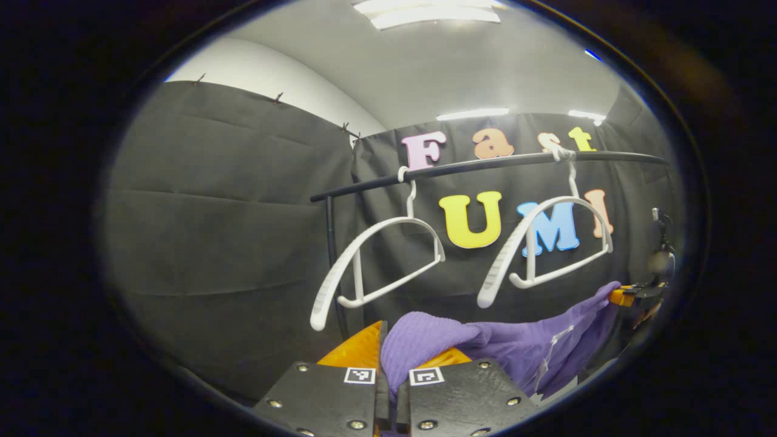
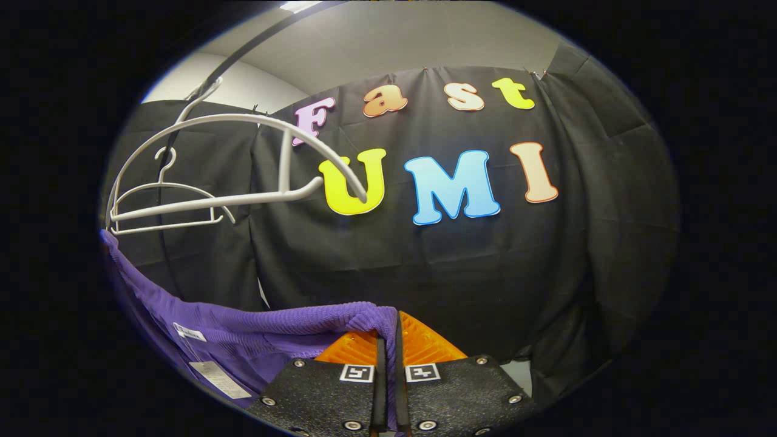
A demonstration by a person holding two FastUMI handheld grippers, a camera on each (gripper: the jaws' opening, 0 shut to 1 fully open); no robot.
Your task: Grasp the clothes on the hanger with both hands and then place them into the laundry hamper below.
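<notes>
A purple knitted garment (image 1: pixel 516 346) hangs stretched between my two grippers, off the hangers. My left gripper (image 1: pixel 388 358) is shut on one bunched end of it. In the left gripper view the right gripper (image 1: pixel 631 295) shows far right, holding the other end. In the right gripper view my right gripper (image 2: pixel 388 343) is shut on the purple garment's (image 2: pixel 255 334) ribbed edge, and the cloth runs off to the left with white tags (image 2: pixel 209 373) showing. Two bare white hangers (image 1: pixel 376 261) (image 1: pixel 546 243) hang on the black rail (image 1: pixel 485 165) above the garment.
The rail's black upright post (image 1: pixel 331 255) stands at the left end in the left gripper view. The white hangers (image 2: pixel 237 164) (image 2: pixel 164 206) sit at upper left in the right gripper view. Black cloth walls close the booth behind and on both sides.
</notes>
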